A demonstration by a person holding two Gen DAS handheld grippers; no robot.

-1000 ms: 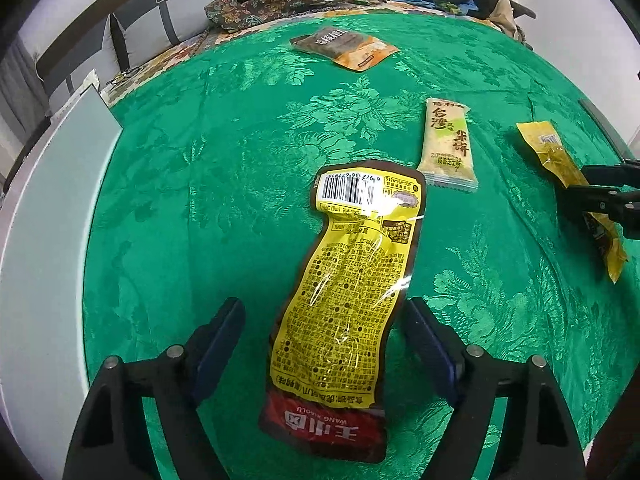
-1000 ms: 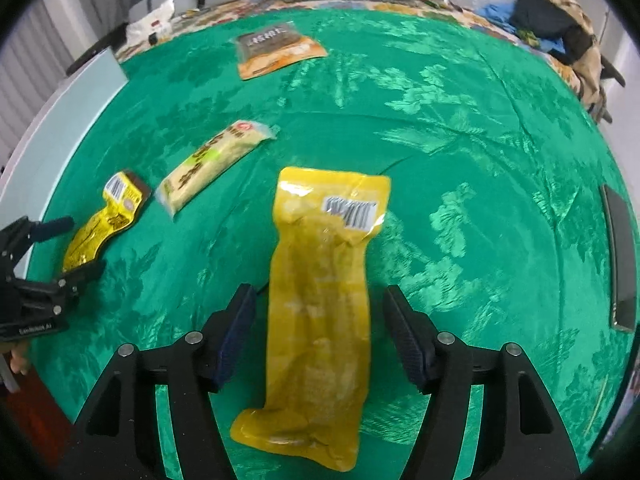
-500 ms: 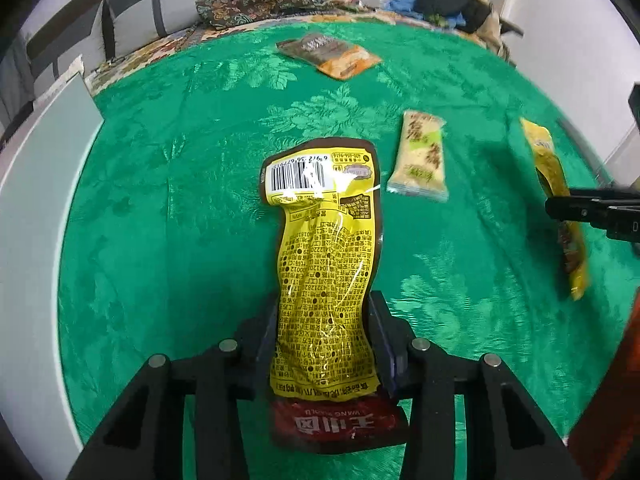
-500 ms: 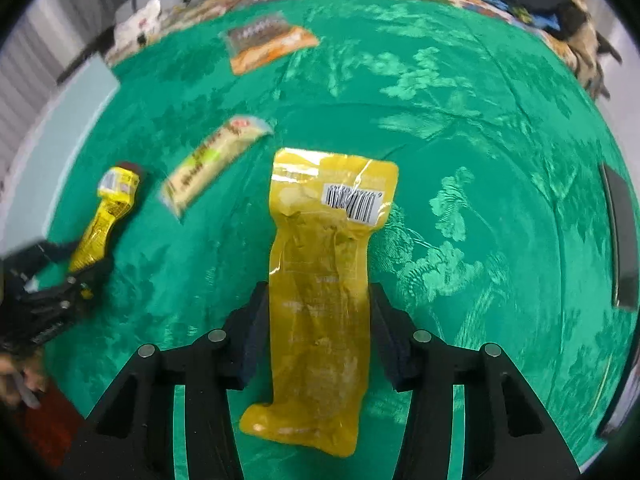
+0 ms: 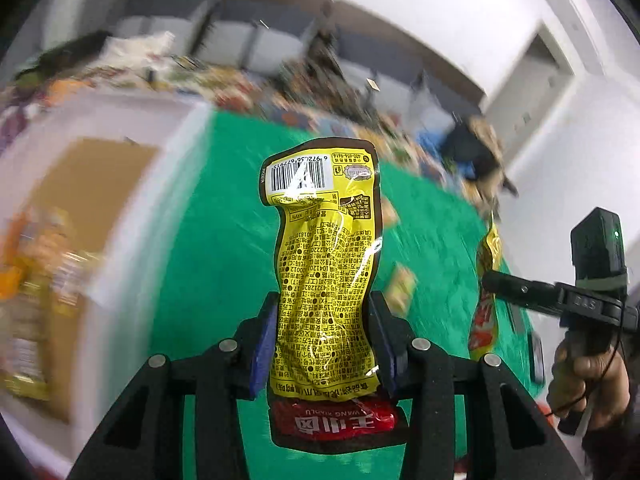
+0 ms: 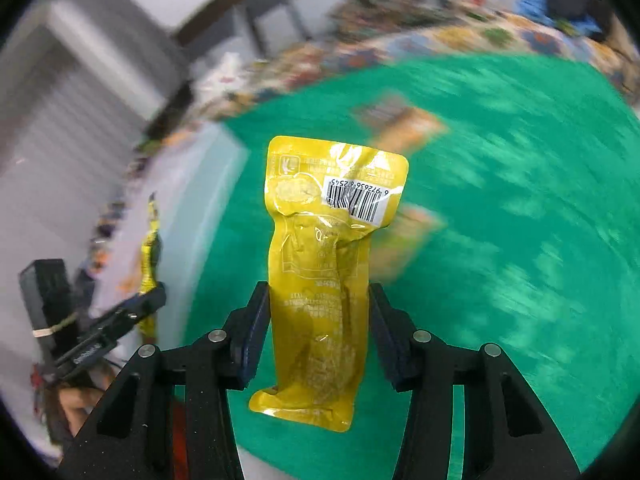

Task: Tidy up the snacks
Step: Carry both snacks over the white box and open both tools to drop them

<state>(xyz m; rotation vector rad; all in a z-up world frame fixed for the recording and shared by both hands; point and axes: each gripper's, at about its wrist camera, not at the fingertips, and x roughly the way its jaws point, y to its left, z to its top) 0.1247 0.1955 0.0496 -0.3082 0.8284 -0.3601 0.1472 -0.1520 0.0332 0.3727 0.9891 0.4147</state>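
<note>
The left hand-held gripper [image 5: 325, 342] is clamped on the yellow and brown snack pouch [image 5: 325, 280]. Its long axis runs away from the camera, barcode end far, above the green table [image 5: 208, 240]. The right hand-held gripper [image 6: 318, 336] grips the plain yellow pouch [image 6: 324, 272] the same way. Half a second ago both pouches were low over the table; now they are raised. Beyond, blurred, perhaps a white box [image 5: 132, 184].

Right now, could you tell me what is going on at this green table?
A person is sorting snacks with tongs in each hand. The left tongs are shut on a yellow-and-brown snack pack, held up above the green tablecloth. The right tongs are shut on a plain yellow pouch, also lifted. Both views are blurred, and other packets lie on the cloth.
</note>
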